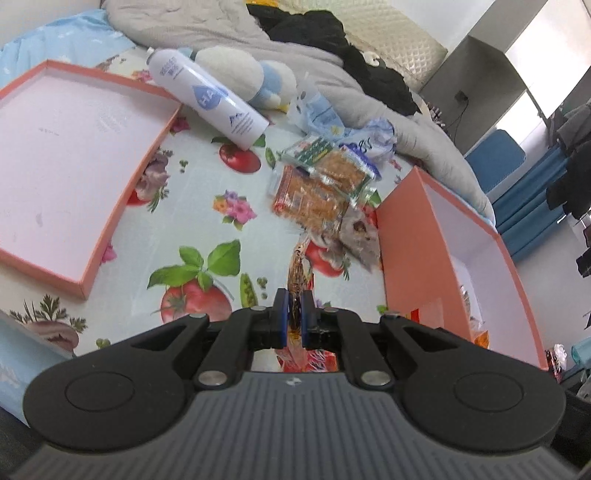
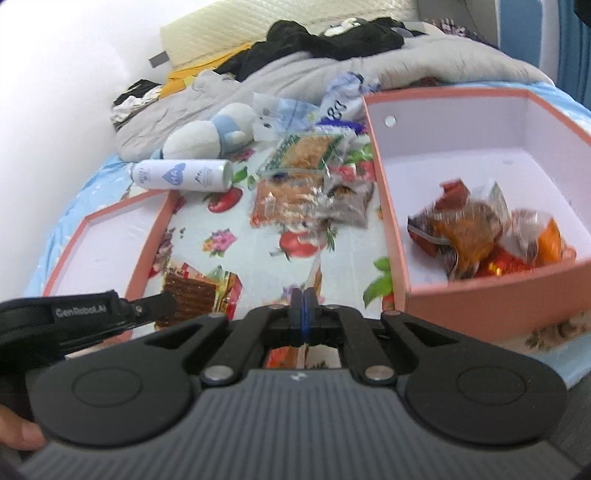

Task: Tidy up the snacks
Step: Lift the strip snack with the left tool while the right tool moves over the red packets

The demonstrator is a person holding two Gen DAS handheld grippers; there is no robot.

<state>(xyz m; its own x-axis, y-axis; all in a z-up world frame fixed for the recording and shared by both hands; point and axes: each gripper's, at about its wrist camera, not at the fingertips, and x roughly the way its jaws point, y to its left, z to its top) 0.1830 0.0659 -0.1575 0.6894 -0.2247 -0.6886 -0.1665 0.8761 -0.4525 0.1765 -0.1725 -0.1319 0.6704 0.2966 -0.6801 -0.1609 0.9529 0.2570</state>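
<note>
Snacks, assorted, in wrappers: a loose heap (image 1: 321, 184) lies on the fruit-and-flower printed cloth (image 1: 207, 206), between the shallow salmon-pink lid (image 1: 122, 199) and the deeper salmon-pink box (image 1: 410, 243), the nearest packets just beside the box's outer wall. The heap holds clear-wrapped biscuit or cracker packets, one with a green-printed edge (image 1: 310, 149), one orange-brown (image 1: 310, 201), and a greyish crumpled packet (image 1: 360, 236) closest to the box. A second lot (image 2: 480, 232), orange, red and silver wrappers, lies inside the box (image 2: 391, 206) toward its near wall. Left gripper (image 1: 294, 306): jaws drawn together on a thin clear-wrapped snack packet (image 1: 298, 269) with brown contents, held edge-on to the left wrist camera; in the right wrist view the same packet (image 2: 192, 295) shows as a brown wafer-like slab in a wrapper with red and yellow print, over the near corner of the lid (image 2: 147, 240). Right gripper (image 2: 304, 301): jaws closed fully, pad against pad; a pale thin strip shows just beyond the tips, whether pinched cannot be told. Other items on the cloth: a white spray can (image 1: 207, 99) with blue lettering, lying on its side at the lid's far corner; a white and blue plush toy (image 1: 255, 77) behind it; crumpled blue-white plastic bags (image 1: 321, 110) beyond the heap. Behind: a grey quilt (image 1: 207, 26) and dark clothing (image 1: 332, 33).
</note>
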